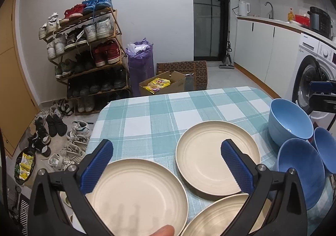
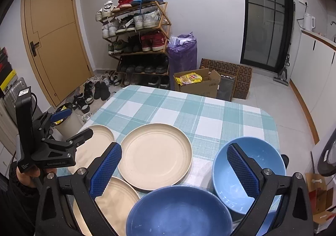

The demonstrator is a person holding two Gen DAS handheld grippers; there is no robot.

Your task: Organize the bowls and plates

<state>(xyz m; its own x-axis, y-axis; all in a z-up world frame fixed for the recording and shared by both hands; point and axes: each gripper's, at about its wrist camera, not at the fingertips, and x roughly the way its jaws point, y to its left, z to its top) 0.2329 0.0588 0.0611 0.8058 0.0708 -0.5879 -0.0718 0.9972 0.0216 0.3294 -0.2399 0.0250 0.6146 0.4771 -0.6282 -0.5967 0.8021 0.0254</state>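
Three cream plates lie apart on the checked tablecloth [image 1: 147,114]: a near-left one [image 1: 136,194], a far one [image 1: 212,152], and a near one [image 1: 220,215]. Three blue bowls stand to their right: a light blue one [image 1: 287,120] and two darker ones [image 1: 302,168] [image 1: 327,152]. My left gripper [image 1: 166,164] is open and empty, hovering above the plates. My right gripper [image 2: 174,168] is open and empty above the dark blue bowl [image 2: 178,212] and light blue bowl [image 2: 243,173]. The far plate [image 2: 155,154] sits ahead of it. The left gripper [image 2: 71,120] shows at the left there.
The table [image 2: 210,110] ends in rounded corners. Beyond it stand a shoe rack [image 2: 136,42], loose shoes [image 2: 94,88], a purple bag [image 2: 182,53] and a cardboard box [image 2: 197,84]. A washing machine [image 1: 315,72] and kitchen counter [image 1: 273,23] are to the right.
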